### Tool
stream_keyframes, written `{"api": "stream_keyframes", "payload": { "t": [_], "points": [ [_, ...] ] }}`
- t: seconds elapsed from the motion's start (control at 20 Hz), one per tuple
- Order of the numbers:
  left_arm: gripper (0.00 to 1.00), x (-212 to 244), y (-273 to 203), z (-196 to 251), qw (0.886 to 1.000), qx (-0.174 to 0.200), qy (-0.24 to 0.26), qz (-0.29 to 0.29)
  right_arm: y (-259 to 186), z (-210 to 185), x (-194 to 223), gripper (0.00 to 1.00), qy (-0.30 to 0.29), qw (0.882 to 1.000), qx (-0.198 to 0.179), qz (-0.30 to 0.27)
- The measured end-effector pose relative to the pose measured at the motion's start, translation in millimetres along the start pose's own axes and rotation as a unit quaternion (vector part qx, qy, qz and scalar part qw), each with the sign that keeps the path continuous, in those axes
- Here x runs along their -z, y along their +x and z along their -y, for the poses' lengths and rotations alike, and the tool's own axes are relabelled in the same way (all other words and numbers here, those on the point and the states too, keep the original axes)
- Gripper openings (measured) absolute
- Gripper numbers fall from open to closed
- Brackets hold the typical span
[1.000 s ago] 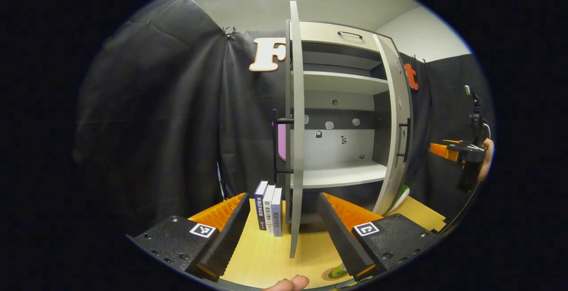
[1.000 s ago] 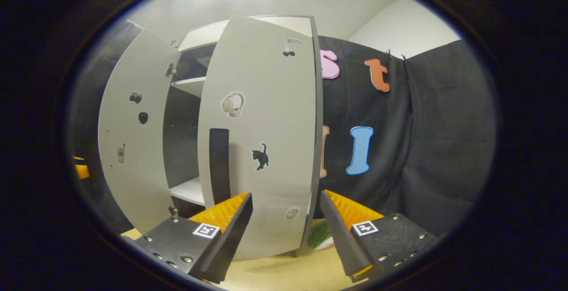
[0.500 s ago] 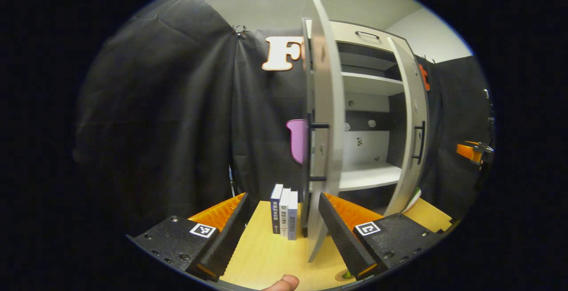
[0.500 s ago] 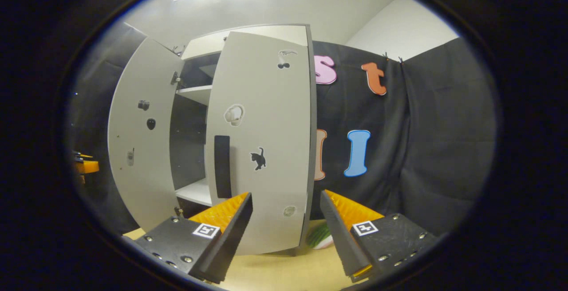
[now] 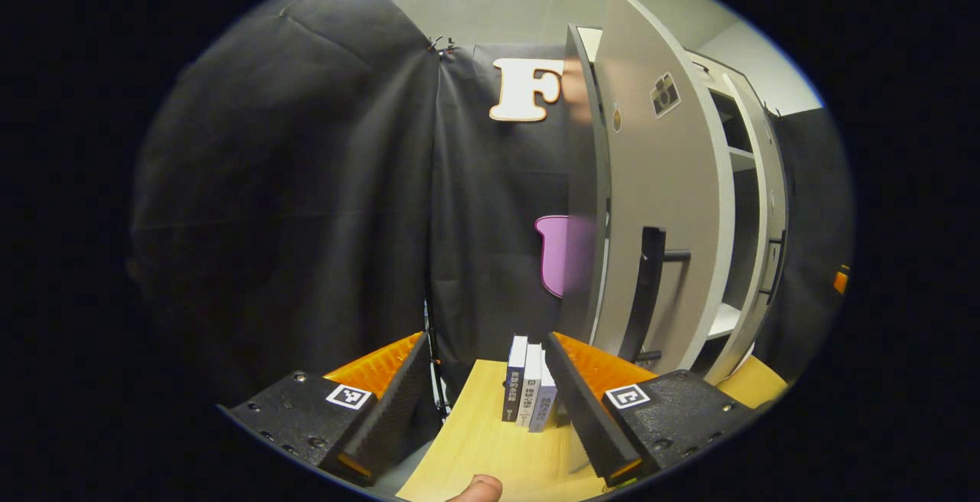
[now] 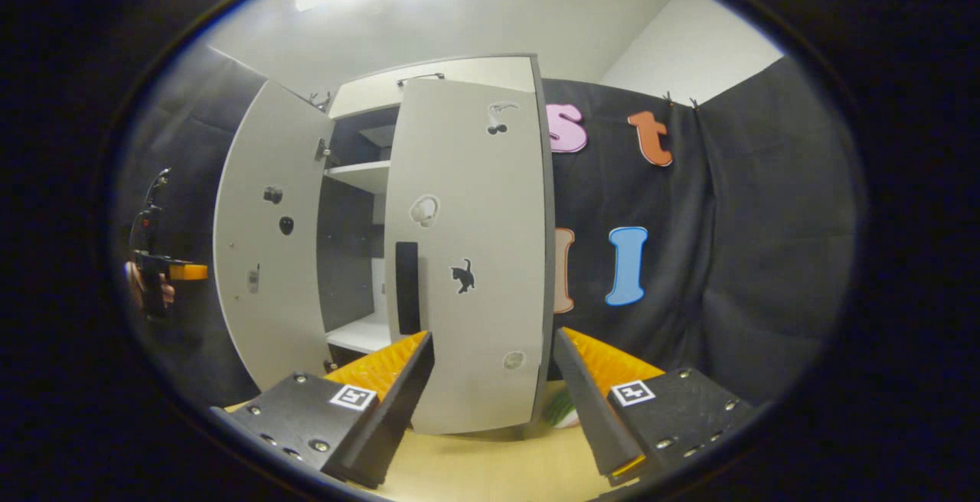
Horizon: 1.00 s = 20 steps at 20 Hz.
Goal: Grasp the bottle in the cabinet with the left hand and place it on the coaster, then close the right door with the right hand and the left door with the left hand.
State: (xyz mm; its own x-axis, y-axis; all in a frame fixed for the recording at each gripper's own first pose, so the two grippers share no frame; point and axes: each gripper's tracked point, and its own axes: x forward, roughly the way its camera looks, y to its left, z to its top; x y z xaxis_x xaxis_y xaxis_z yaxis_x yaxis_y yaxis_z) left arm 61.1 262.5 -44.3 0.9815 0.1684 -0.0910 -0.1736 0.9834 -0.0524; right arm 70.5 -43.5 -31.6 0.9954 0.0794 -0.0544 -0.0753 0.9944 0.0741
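My left gripper (image 5: 487, 337) is open with nothing between its fingers, facing the outer side of the cabinet's left door (image 5: 658, 203), which stands ajar. That door's black handle (image 5: 647, 291) is just right of my right finger. In the right gripper view, my right gripper (image 6: 494, 334) is open and empty in front of the right door (image 6: 467, 257), with its black handle (image 6: 407, 288) above my left finger. The left door's inner face (image 6: 268, 242) shows there, and the left gripper (image 6: 164, 272) is held by a hand beyond it. White shelves (image 6: 360, 334) show through the gap.
Three upright books (image 5: 528, 391) stand on the wooden table (image 5: 490, 448) beside the cabinet, close to my left gripper's right finger. A green and white object (image 6: 563, 410) lies on the table behind the right door. Black cloth walls close in all round.
My left gripper has swung left, round to the left door's outer face. The right gripper has drawn back a little from the right door, and the left hand has come into its view.
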Motion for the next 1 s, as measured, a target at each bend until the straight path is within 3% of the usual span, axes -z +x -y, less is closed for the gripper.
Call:
{"api": "stream_keyframes", "payload": {
  "t": [0.2,0.3,0.35,0.4,0.7,1.0],
  "points": [
    [0.95,-17,14,14,1.0,0.001,0.012,0.007,-13,-5,1,0.96,0.009,1.0,0.0,-0.005],
    [0.94,-18,20,46,1.0,0.031,-0.004,0.001,-21,-8,0,0.96,0.006,1.0,-0.005,-0.008],
    [0.94,-13,23,53,1.0,0.016,-0.007,0.002,-25,-8,0,0.96,0.002,1.0,-0.007,-0.008],
    [0.87,-21,5,58,1.0,0.018,0.006,0.016,-29,-10,-1,0.96,-0.002,1.0,-0.011,-0.007],
    [0.86,-22,14,105,0.998,0.063,-0.004,0.013,-36,-16,1,0.99,-0.01,1.0,-0.021,-0.01],
    [0.86,-22,14,116,0.998,0.06,-0.004,0.018,-33,-18,1,0.96,-0.008,1.0,-0.019,-0.012]
  ]
}}
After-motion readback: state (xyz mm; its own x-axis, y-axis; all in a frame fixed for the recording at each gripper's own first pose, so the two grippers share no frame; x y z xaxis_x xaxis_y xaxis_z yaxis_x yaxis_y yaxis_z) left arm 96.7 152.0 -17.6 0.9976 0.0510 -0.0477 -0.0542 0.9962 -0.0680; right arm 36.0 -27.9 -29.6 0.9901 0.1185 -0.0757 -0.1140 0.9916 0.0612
